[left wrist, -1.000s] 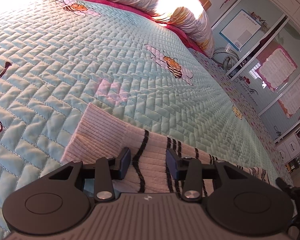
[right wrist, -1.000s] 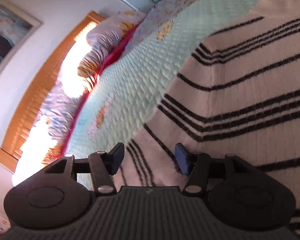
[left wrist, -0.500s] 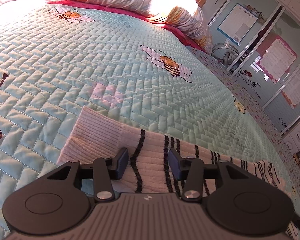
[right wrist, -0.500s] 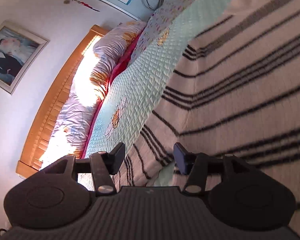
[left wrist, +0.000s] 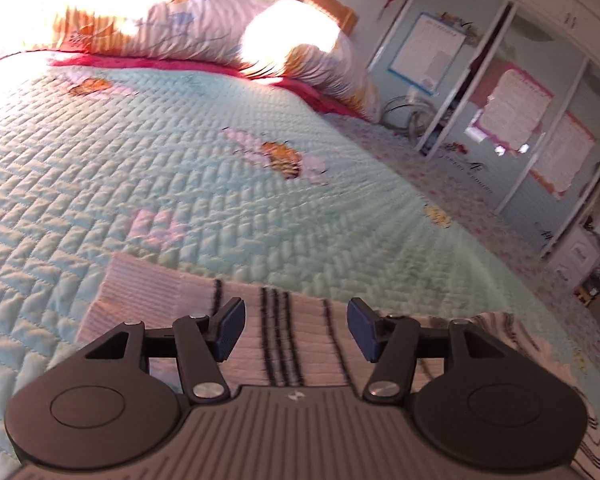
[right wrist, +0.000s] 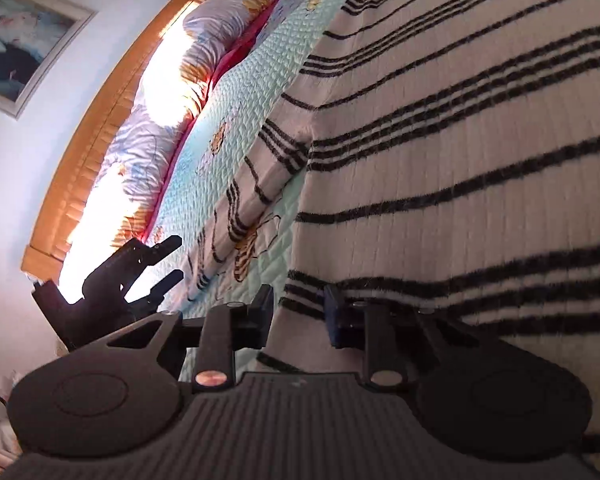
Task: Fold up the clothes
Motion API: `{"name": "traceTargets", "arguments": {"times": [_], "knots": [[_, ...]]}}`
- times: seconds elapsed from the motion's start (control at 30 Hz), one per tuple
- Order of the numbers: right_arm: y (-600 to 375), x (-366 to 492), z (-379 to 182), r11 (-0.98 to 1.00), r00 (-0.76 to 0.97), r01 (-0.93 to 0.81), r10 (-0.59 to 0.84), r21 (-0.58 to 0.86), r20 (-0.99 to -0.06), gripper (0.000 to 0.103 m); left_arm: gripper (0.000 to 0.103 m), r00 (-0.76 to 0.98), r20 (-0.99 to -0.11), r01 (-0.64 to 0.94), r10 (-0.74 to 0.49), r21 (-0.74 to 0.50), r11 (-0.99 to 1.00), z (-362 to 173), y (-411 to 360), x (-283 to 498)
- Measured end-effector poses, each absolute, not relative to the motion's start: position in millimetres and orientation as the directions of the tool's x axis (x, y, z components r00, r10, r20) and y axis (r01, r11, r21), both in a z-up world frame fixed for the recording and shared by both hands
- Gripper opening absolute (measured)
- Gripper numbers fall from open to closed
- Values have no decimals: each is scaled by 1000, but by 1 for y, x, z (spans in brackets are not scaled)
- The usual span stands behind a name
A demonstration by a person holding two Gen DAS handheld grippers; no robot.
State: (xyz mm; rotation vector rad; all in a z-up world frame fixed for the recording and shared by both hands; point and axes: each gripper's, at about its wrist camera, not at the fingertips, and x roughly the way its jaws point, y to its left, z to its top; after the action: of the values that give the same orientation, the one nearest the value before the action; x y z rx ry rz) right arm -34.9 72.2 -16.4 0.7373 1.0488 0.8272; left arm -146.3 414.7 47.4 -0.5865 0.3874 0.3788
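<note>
A bed covered by a pale green quilted bedspread [left wrist: 204, 168] with bee motifs fills both views, patterned pillows [left wrist: 204, 36] against a wooden headboard [right wrist: 100, 120] at its far end. On the bedspread lies a cream ribbed knit sweater with thin black stripes [right wrist: 460, 128]; its sleeve [left wrist: 168, 304] stretches out to the left, cuff flat on the quilt. The left hand-held gripper [left wrist: 296, 328] hovers just above that sleeve, jaws wide and just been opening, the striped knit below the gap but not pinched. The right hand-held gripper [right wrist: 298, 312] sits at the sweater's near hem, its jaws narrow and just been closing, with the hem edge between the pads; whether they press it I cannot tell.
</note>
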Motion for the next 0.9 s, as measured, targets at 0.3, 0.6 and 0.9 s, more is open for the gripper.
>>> {"name": "traceTargets", "arguments": {"times": [0.3, 0.6, 0.9], "knots": [[50, -77, -19, 417, 138, -253, 909, 873, -394, 46, 70, 774, -294, 324, -561, -576, 750, 60, 300, -103], [-18, -140, -33, 393, 41, -204, 918, 897, -393, 45, 71, 562, -592, 362, -578, -452, 815, 5, 246, -66], [-60, -163, -25, 367, 85, -149, 930, 918, -358, 59, 71, 558, -572, 383, -601, -465, 798, -1, 254, -68]]}}
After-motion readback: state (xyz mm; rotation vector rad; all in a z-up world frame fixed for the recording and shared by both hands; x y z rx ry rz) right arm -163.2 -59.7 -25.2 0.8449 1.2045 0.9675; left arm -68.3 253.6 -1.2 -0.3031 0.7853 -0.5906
